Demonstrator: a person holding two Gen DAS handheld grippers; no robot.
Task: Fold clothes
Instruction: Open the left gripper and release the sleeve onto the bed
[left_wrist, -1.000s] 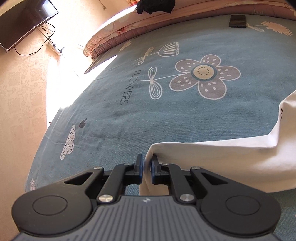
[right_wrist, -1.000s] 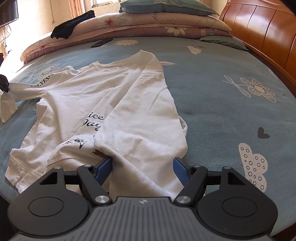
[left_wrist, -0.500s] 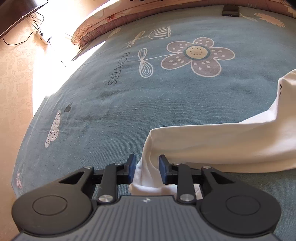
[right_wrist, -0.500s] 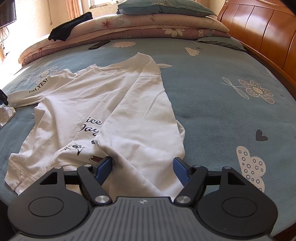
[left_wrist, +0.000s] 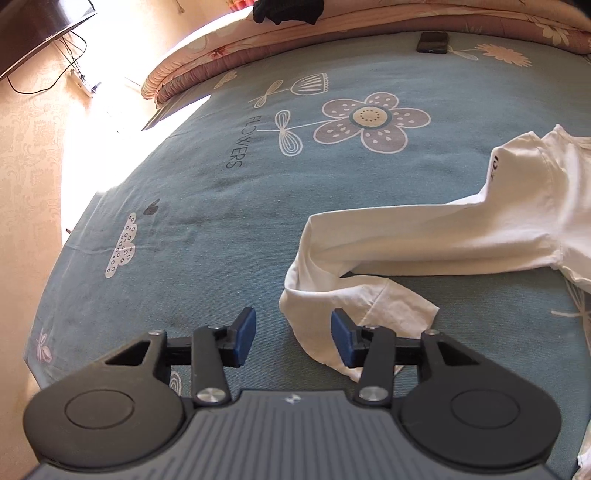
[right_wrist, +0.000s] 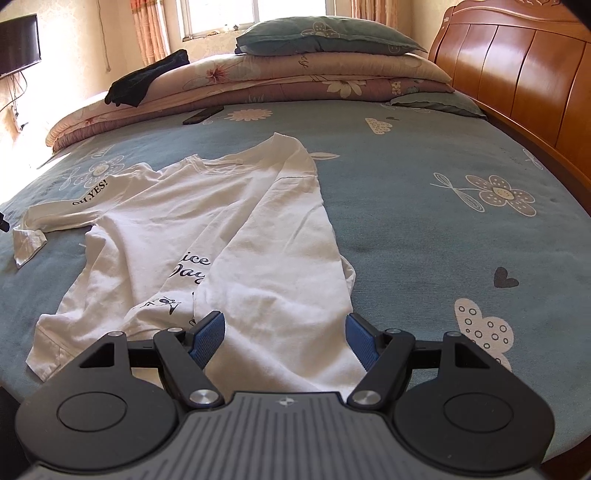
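A white long-sleeved shirt (right_wrist: 236, 236) with black lettering lies on the blue flowered bedsheet (right_wrist: 424, 229), its right side folded over the middle. Its left sleeve (left_wrist: 424, 236) stretches out to the left, and the cuff end (left_wrist: 351, 299) is doubled back on the sheet. My left gripper (left_wrist: 293, 336) is open just before the cuff, which lies loose by its right finger. My right gripper (right_wrist: 286, 338) is open over the shirt's near hem, holding nothing.
Folded quilts and a pillow (right_wrist: 325, 37) are stacked at the far side, with a black garment (right_wrist: 144, 79) on them. A dark phone (right_wrist: 202, 115) lies on the sheet. A wooden headboard (right_wrist: 517, 74) runs along the right. A TV (left_wrist: 40, 29) hangs left of the bed.
My left gripper was shut on the sleeve cuff a second ago. It has opened and let the cuff drop onto the sheet, then drawn back. The right gripper has stayed open and nearly still.
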